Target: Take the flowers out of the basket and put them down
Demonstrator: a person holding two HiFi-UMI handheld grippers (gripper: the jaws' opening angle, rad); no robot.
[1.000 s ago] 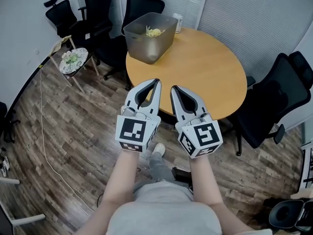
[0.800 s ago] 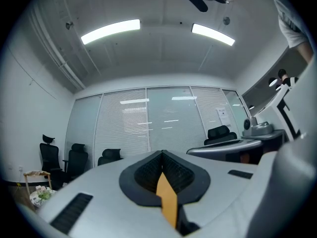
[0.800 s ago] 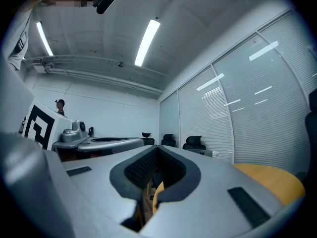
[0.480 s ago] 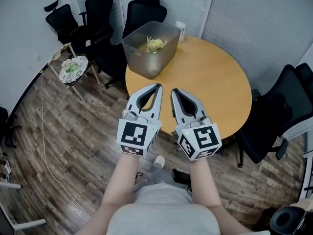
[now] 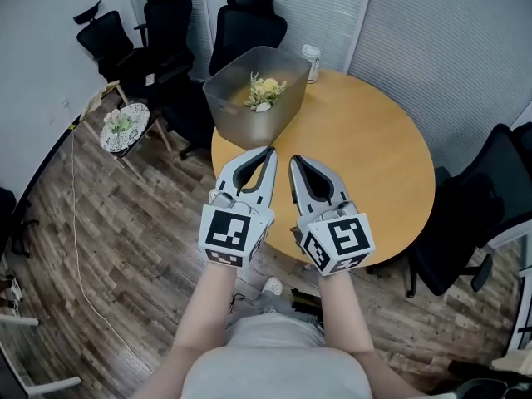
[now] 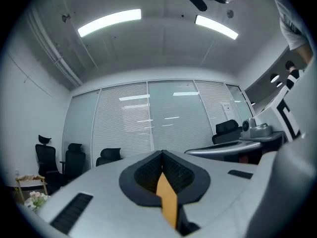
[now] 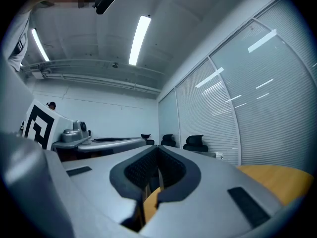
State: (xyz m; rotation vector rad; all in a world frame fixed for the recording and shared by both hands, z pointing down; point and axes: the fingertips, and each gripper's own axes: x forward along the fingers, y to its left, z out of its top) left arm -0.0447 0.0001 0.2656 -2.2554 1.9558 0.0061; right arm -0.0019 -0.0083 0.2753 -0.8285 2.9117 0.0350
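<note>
Round table (image 5: 366, 152); white container (image 5: 312, 62) at far edge; black chairs (image 5: 249, 25) behind.

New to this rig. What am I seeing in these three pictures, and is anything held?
No robot: a person holds a two-jaw gripper in each hand. The head view looks down from a camera on the person's head at the left gripper and right gripper, side by side before a round wooden table. The other two views come from cameras riding on each gripper, looking along its jaws. Both are shut, holding nothing. The flowers sit in the grey basket at the table's far edge, beside a white cup.
</note>
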